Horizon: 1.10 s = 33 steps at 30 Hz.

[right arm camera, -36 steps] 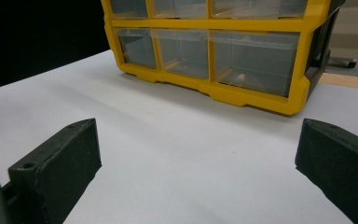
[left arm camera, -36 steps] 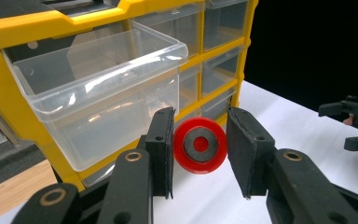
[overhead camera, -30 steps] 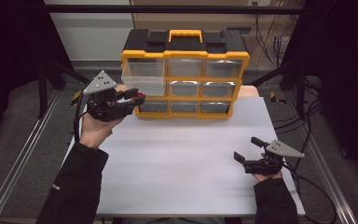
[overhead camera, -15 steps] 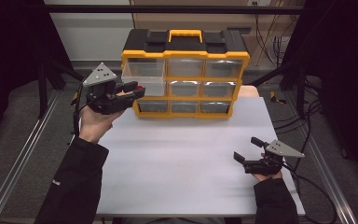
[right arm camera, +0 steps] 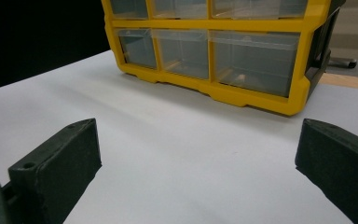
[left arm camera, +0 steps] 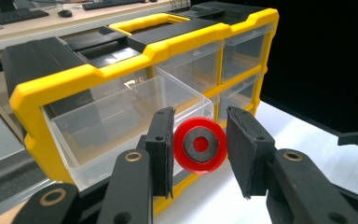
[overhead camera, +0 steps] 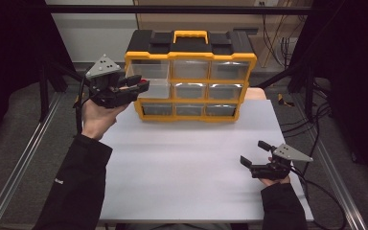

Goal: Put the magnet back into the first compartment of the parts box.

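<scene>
Red plastic with a grey metal centre: a small round disc (left arm camera: pixel 199 145) sits pinched edge-on between the pads of the left tool (left arm camera: pixel 199 154), whose jaws are closed on it. In the high view that left tool (overhead camera: pixel 133 87) hangs at the far left of the tabletop (overhead camera: pixel 191 158), just beside the yellow-and-black drawer organiser (overhead camera: pixel 190 57) and level with its upper rows. One clear drawer (left arm camera: pixel 121 121) at the organiser's left end is pulled out, and the disc hangs just in front of its open top.

To do this step well, I judge the disc should be carried over the drawer's front wall and let go only when it is above the open tray, low enough not to bounce out; the grip is on the rim, so a tilt could let it slip early.

The pulled-out drawer looks empty. The other drawers (right arm camera: pixel 254 60) are shut; through their clear fronts no contents can be made out.

The right tool (overhead camera: pixel 260 158) rests at the near right of the tabletop, jaws spread wide, holding nothing.
</scene>
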Each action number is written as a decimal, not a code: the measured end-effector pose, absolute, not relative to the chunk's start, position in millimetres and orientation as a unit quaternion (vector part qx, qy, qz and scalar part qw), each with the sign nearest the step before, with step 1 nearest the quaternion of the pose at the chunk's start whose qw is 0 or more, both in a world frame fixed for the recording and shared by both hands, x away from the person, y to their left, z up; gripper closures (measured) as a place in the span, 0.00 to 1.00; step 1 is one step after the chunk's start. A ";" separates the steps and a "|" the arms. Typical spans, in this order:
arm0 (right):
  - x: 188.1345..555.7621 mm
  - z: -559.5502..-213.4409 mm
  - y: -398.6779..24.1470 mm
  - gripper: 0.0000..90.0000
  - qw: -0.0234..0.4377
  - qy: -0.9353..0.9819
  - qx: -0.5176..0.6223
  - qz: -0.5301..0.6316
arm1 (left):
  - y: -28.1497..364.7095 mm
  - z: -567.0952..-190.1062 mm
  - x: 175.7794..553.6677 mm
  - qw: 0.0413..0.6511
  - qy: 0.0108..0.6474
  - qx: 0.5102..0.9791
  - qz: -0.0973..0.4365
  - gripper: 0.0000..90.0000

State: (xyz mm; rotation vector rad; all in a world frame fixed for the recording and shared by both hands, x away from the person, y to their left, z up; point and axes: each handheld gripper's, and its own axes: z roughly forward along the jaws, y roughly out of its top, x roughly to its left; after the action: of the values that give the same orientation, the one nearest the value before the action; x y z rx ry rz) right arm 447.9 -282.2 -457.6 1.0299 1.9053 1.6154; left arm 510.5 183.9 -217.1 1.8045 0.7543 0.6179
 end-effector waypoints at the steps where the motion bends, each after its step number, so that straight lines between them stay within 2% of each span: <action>1: 448.0 -457.6 -282.2 0.01 0.218 0.688 0.372 0.583 | 183.9 -216.4 511.4 0.519 0.316 0.751 0.257 0.69; 33: 448.1 -457.3 -282.5 0.01 0.218 0.687 0.372 0.585 | 182.8 -202.3 543.0 0.507 0.342 0.743 0.270 0.69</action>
State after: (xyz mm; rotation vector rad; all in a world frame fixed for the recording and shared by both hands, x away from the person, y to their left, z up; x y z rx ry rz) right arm 448.1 -282.5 -457.3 1.0310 1.9019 1.6202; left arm 543.0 182.8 -202.3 1.7925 0.8255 0.6521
